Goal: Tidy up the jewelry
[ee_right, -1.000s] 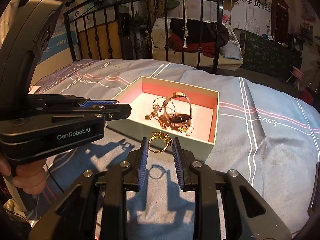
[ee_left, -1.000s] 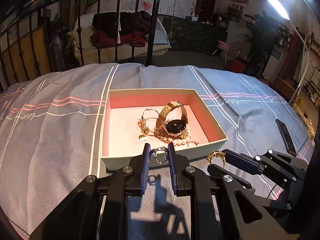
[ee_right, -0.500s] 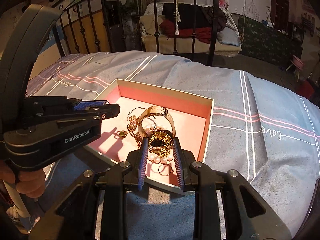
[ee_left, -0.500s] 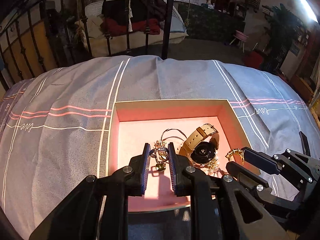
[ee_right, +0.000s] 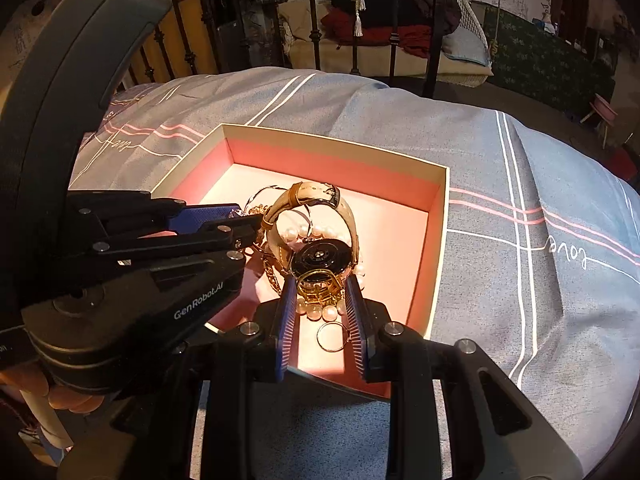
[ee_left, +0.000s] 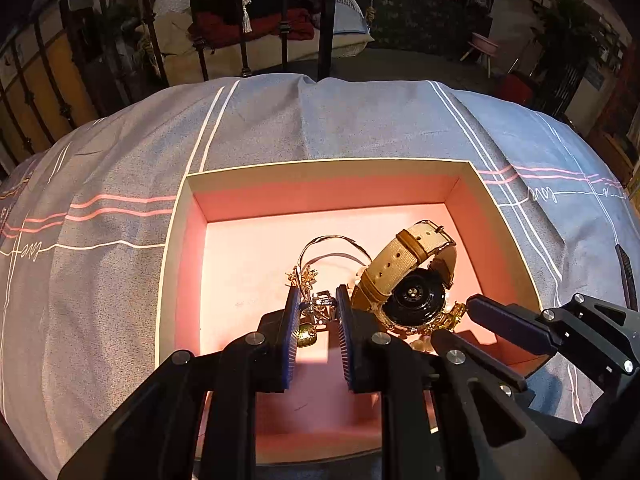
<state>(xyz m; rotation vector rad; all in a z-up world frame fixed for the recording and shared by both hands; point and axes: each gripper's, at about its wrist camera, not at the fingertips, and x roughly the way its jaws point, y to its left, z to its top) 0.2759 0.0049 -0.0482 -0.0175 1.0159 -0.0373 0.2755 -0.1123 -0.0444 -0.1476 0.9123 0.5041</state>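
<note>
— Both pieces are over the box [ee_left: 172, 264] now. The left tool [ee_left: 318, 304] has its pads narrowed onto a small silver ring [ee_left: 324, 301], low over the pink floor and just beside the watch [ee_left: 416, 292].

— And the other one?

— The right tool [ee_right: 320, 292] is pinched on a gold crown ring [ee_right: 318, 286], right above the pearl bracelet [ee_right: 320, 312] and touching, or almost touching, the watch face [ee_right: 320, 260]. I can't tell which from here.

— So it's only a matter of letting go?

— I'd say so, but carefully. The box sits on the bed [ee_right: 520, 280], so the bottom is soft and anything dropped from height may bounce or roll. Better to get each ring as low as it will go, then ease the pads apart slowly.

— Any snags?

— The pile is the trouble. There's a thin bangle [ee_left: 332, 246] and a gold chain [ee_right: 274, 278] tangled near the fingers. If a pad catches a link on the way out, it could drag the lot. I'd lift straight up, not sideways.

— Both at once?

— One at a time seems safer; the two tools are close together, nearly crossing over the same corner of the pile.
</note>
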